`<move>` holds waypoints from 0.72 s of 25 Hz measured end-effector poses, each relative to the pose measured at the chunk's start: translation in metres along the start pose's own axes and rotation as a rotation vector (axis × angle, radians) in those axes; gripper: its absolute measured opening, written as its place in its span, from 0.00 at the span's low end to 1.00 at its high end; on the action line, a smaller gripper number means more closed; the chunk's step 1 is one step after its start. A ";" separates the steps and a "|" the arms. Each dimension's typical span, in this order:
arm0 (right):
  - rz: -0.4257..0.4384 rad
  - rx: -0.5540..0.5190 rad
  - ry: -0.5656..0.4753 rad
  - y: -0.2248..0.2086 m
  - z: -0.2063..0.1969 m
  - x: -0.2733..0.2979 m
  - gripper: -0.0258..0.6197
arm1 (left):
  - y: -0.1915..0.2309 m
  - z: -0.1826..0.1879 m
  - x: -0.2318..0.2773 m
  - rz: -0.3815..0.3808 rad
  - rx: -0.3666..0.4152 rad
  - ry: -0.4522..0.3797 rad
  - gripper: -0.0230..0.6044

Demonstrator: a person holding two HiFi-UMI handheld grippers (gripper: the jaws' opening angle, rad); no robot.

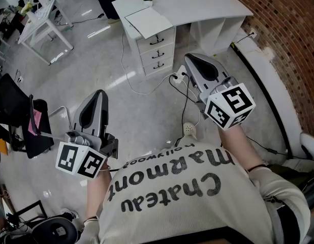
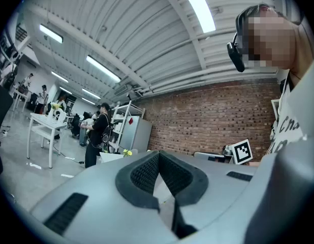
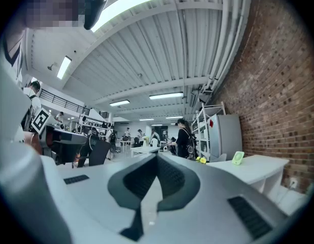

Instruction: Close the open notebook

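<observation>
Left gripper (image 1: 98, 94) and right gripper (image 1: 191, 59): both closed, tips meeting, nothing held, level above the floor (image 1: 142, 121). Notebook (image 1: 148, 22) lies flat on the far white tabletop (image 1: 208, 6), well apart from both.

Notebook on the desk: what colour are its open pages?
White. The notebook shows best in the head view.

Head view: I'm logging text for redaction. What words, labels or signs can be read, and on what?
"Chateau Marmont": the person's shirt, upside down.
"ollywood": smaller shirt line, first letter unclear.
No words: left marker cube, right marker cube, only square patterns.
Nothing readable: notebook.
</observation>
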State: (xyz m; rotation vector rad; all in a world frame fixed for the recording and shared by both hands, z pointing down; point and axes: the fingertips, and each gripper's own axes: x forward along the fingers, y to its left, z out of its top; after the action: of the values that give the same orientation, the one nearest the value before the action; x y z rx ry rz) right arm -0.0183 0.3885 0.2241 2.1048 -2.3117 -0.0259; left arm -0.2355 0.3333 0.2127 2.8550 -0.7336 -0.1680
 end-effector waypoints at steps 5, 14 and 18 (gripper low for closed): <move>0.048 0.003 -0.005 0.001 -0.003 0.018 0.04 | 0.013 -0.006 0.011 -0.012 -0.024 -0.001 0.04; 0.076 0.044 -0.006 -0.047 -0.017 0.078 0.04 | 0.040 -0.013 0.072 -0.020 -0.051 0.005 0.04; 0.109 0.048 -0.003 -0.076 -0.018 0.117 0.04 | 0.058 -0.011 0.104 0.027 -0.071 -0.006 0.04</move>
State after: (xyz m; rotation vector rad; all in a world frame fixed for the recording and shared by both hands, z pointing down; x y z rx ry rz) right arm 0.0467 0.2645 0.2403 1.9976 -2.4487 0.0280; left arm -0.1700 0.2344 0.2294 2.7775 -0.7517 -0.1953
